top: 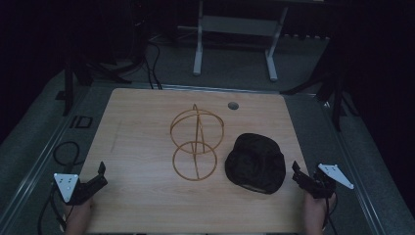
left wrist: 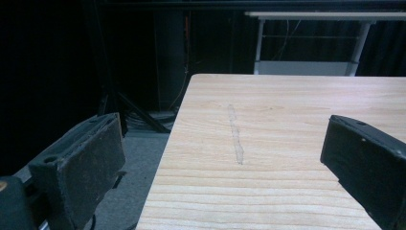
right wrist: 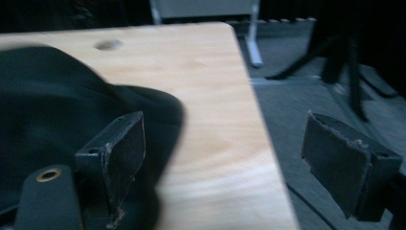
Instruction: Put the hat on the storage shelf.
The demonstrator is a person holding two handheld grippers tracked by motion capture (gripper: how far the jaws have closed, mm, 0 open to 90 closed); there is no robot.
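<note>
Looking down at the desk [top: 147, 205]: the wire hat frame [top: 195, 142] stands around its middle, and the black hat [top: 255, 163] lies just beside it toward the right edge. My right gripper [top: 297, 172] hangs at the near right corner, jaws wide and empty, close to the hat. My left gripper [top: 101, 172] sits at the near left corner, wide open too. No readable writing anywhere.

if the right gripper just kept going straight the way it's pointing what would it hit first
Probably the black hat. The open right gripper points up-left toward its near edge, though in the right gripper view only one jaw overlaps the hat, so it might just graze it.
</note>
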